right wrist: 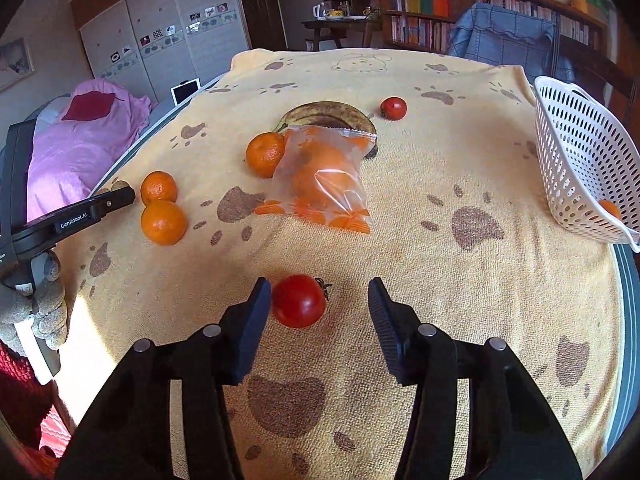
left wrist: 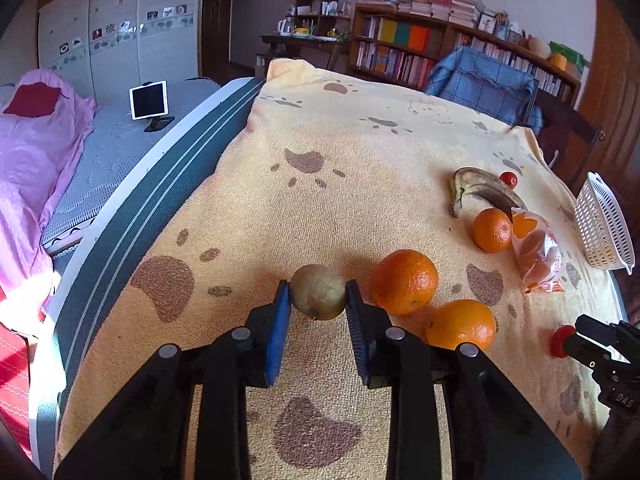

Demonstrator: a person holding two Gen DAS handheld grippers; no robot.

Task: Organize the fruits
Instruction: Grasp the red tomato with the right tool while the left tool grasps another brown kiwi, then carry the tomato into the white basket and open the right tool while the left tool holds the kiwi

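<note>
- We see a home bedroom: a bed with pink bedding (left wrist: 36, 152) and white sliding wardrobe doors (left wrist: 116, 24).
- We see crowded wooden bookshelves (left wrist: 420, 44) and a paw-print yellow towel cloth (left wrist: 340, 184).

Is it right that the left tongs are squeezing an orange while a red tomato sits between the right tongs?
Not quite. The left tongs are shut on a brownish-green pear, not an orange, as the left wrist view shows; the oranges lie beside it. The rest holds: in the right wrist view the red tomato sits between the right tongs, against one pad, the other apart from it.
</note>
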